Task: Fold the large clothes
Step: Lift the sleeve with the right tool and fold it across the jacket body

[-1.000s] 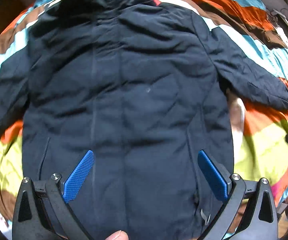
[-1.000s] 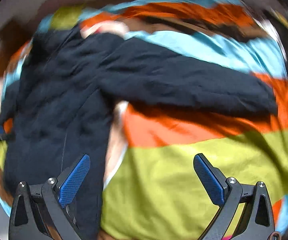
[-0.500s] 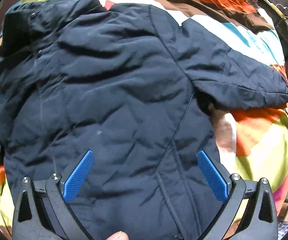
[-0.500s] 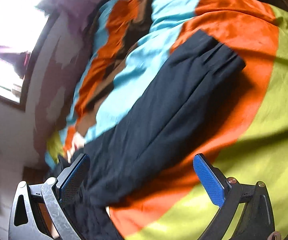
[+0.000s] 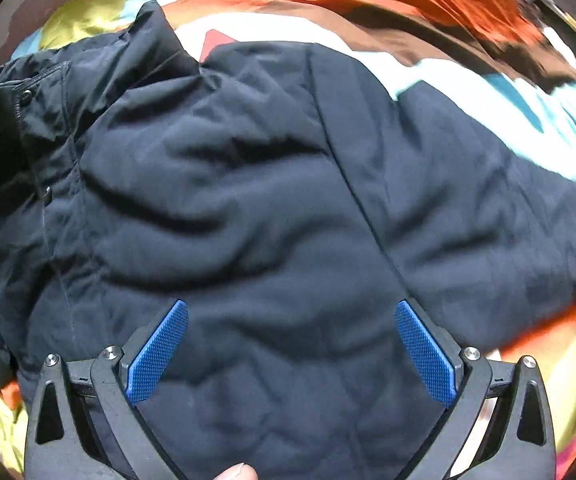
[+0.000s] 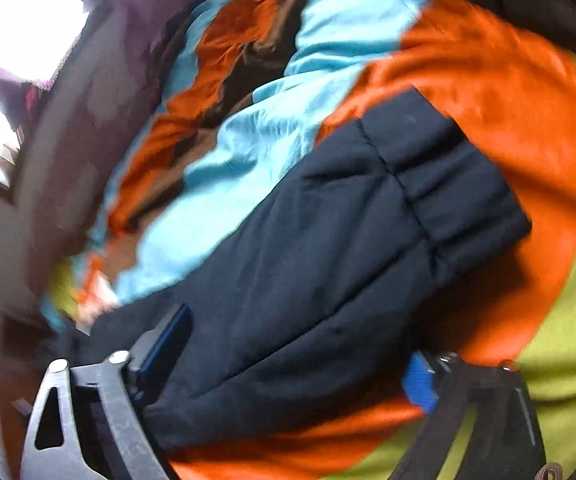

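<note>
A dark navy padded jacket [image 5: 247,200] lies spread on a striped bedspread [image 5: 468,80], collar [image 5: 47,92] at the upper left. My left gripper [image 5: 292,344] is open and empty, just above the jacket's chest near the shoulder seam. In the right wrist view the jacket's sleeve [image 6: 348,260] stretches up and right to its cuff [image 6: 448,168]. My right gripper [image 6: 296,360] is open, its jaws on either side of the sleeve, with the right blue pad [image 6: 420,384] partly hidden behind the fabric.
The bedspread [image 6: 488,80] has orange, light blue, brown and lime stripes. A bright window [image 6: 15,40] and a dull wall lie at the left of the right wrist view. A fingertip [image 5: 235,472] shows at the bottom edge.
My left gripper has moved closer to the jacket, toward its shoulder. My right gripper has swung round and dropped onto the sleeve, which now lies between its jaws.
</note>
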